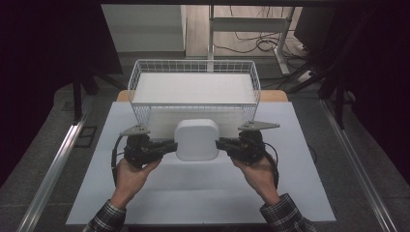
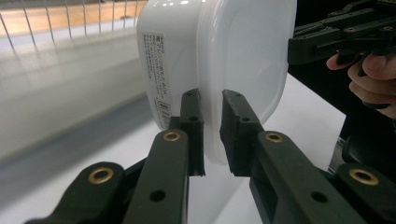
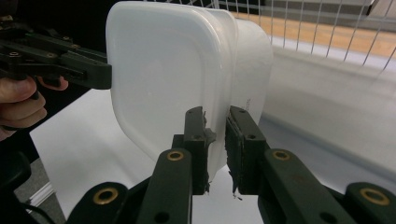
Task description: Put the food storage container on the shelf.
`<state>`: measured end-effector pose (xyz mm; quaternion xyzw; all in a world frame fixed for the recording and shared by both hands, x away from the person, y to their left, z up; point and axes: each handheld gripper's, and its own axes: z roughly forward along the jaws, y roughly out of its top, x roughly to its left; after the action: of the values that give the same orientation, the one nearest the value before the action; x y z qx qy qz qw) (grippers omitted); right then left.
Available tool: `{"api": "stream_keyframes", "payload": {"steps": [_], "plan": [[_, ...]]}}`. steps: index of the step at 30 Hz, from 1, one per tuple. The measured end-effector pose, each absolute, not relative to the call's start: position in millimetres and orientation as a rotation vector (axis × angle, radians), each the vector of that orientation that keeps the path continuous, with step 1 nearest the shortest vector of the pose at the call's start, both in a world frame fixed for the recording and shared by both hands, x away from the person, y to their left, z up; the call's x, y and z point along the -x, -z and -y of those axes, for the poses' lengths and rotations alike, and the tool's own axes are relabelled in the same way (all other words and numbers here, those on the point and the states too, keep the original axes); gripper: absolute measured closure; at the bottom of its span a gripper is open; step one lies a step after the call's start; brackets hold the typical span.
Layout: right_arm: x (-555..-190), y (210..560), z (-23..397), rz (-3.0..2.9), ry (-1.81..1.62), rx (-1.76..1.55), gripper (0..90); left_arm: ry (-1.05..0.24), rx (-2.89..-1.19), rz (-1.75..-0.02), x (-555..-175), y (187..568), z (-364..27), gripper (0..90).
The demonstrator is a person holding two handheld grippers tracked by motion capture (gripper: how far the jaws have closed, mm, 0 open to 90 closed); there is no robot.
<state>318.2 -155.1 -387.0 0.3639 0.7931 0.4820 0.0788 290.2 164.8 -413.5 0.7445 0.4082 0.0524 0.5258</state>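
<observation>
A white lidded plastic container (image 1: pixel 196 139) with rounded corners is held above the table between both grippers. My left gripper (image 1: pixel 171 144) is shut on its left rim; in the left gripper view the jaws (image 2: pixel 211 128) pinch the container (image 2: pixel 219 60) at its lid edge, and a printed label shows on its side. My right gripper (image 1: pixel 221 143) is shut on the right rim; in the right gripper view its jaws (image 3: pixel 215 140) clamp the rim of the container (image 3: pixel 168 74). Each gripper view shows the other gripper across the container.
A white wire basket (image 1: pixel 194 89) with a white liner stands just behind the container, at the table's far edge. The table is covered by a white sheet (image 1: pixel 193 193). Metal rails run along both sides of the table; cables lie on the floor beyond.
</observation>
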Motion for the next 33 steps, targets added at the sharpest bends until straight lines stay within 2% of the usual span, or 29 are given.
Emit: {"api": "stream_keyframes", "payload": {"steps": [17,24,33], "plan": [[-347,332,147,-2.291,-1.52,-1.038,78.3,-0.192,-1.751,-0.958,-321,350,-174,80.3],[-372,308,139,-2.268,-1.546,-1.039,78.2,-0.208,-1.728,-0.966,-343,324,-181,80.3],[-404,294,133,-2.245,-1.558,-1.085,77.9,-0.203,-1.714,-0.989,-373,308,-183,80.3]]}}
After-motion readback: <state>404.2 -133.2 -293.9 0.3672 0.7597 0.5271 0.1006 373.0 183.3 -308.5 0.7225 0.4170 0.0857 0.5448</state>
